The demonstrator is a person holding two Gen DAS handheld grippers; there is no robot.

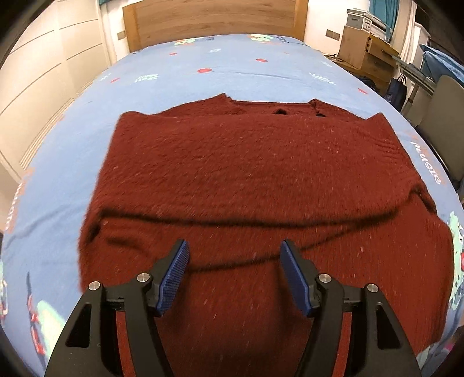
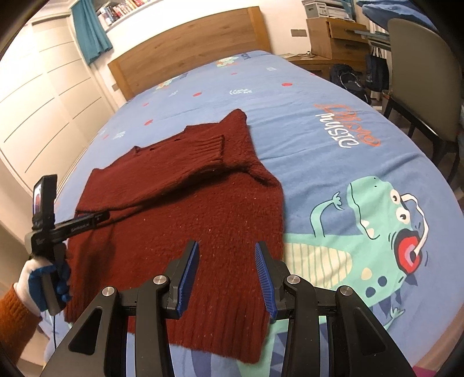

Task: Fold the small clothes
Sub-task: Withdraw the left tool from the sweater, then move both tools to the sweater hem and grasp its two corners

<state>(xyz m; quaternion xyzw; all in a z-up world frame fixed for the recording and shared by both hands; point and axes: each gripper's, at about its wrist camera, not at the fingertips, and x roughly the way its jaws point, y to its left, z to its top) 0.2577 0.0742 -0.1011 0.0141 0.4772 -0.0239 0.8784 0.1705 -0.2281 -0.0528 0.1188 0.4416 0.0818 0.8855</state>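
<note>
A dark red knit sweater [image 1: 232, 174] lies flat on the blue bedsheet [image 1: 220, 69], collar toward the headboard. One sleeve is folded across its chest, its ribbed cuff [image 2: 208, 148] near the right shoulder. My left gripper [image 1: 233, 249] hovers open over the sweater's middle with nothing between its blue pads. In the right wrist view that left gripper [image 2: 100, 217] reaches in from the sweater's left edge, held by a gloved hand [image 2: 37, 278]. My right gripper [image 2: 226, 246] stands open above the sweater's lower part near the hem, its jaws empty.
The sheet carries a green dinosaur print [image 2: 377, 232] right of the sweater. A wooden headboard [image 1: 214, 20] closes the far end. Wardrobe doors [image 1: 43, 87] line the left side. A chair [image 2: 420, 72] and a wooden desk [image 2: 333, 34] stand to the right.
</note>
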